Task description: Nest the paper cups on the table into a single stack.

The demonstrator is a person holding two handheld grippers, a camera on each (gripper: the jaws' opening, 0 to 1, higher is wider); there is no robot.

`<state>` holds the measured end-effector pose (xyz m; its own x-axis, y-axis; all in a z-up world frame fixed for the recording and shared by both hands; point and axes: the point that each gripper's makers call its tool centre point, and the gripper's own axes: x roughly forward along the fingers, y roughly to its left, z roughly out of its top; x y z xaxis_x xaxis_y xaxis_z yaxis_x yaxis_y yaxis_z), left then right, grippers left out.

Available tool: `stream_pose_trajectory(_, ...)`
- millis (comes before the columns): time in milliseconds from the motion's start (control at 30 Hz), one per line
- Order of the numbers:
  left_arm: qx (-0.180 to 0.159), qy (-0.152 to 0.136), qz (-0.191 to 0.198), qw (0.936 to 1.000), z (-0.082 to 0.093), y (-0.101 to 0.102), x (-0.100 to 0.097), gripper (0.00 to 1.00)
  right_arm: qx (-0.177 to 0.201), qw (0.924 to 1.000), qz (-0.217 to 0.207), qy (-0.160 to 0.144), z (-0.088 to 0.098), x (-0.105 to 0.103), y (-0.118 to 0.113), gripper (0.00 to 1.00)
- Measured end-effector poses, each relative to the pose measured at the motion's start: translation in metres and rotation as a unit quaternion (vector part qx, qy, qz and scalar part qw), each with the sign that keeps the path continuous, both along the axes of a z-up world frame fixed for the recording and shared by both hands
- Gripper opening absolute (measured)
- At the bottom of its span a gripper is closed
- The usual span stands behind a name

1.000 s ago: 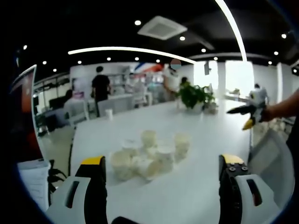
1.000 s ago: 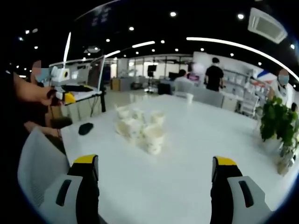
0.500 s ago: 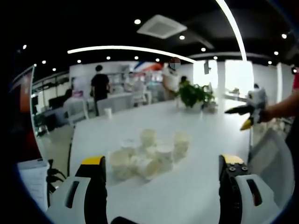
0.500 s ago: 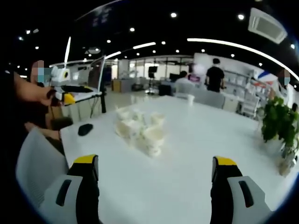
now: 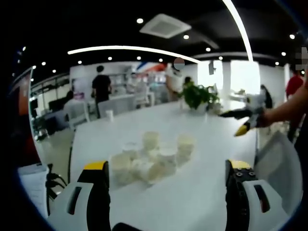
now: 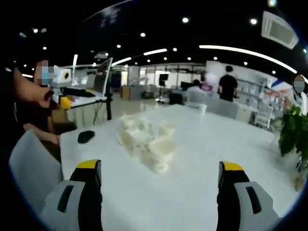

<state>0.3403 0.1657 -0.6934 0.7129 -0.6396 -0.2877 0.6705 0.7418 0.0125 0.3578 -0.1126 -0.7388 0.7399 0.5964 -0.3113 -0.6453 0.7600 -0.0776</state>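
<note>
White paper cups (image 5: 151, 157) unstacked; no nesting begun.

Paper cups (image 6: 147, 142) are seen loosely clustered on the white table (image 5: 202, 192), ahead of and between the jaws of the left gripper (image 5: 171, 180), well beyond the tips. One short stack may be started at the far right of the cluster, but blur prevents a firm call. From the right gripper (image 6: 159, 178) the cluster lies ahead, slightly left of centre, apart from the tips. Both pairs of jaws are held spread wide with nothing between them. No cup is touched. The whole task is judged left: each cup to be picked and dropped into the next. A lone cup (image 5: 110, 115) stands far off up the table, a black mouse-like object (image 6: 86, 136) off to the left.
</note>
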Motion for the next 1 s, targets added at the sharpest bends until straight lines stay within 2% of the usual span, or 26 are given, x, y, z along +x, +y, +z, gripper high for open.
stream_pose_trajectory(467,-0.008,0.014,0.010,0.9998,-0.010,0.000,-0.003,1.00,-0.007,0.9994,0.031,0.009,-0.012,0.036,0.022,0.98)
stream_pose_trajectory(700,-0.012,0.022,0.023,0.9994,-0.015,0.008,-0.004,1.00,-0.004,0.9992,0.037,0.011,-0.015,0.048,0.029,0.98)
stream_pose_trajectory(867,0.004,0.041,0.030,0.9987,-0.021,0.014,0.001,1.00,-0.005,0.9989,0.043,0.015,-0.019,0.056,0.038,0.97)
stream_pose_trajectory(933,-0.005,0.063,0.028,0.9976,-0.023,0.012,0.001,1.00,-0.005,0.9988,0.046,0.016,-0.021,0.059,0.040,0.97)
stream_pose_trajectory(1000,0.002,0.061,0.032,0.9976,-0.023,0.014,0.004,1.00,-0.006,0.9987,0.048,0.018,-0.024,0.063,0.043,0.96)
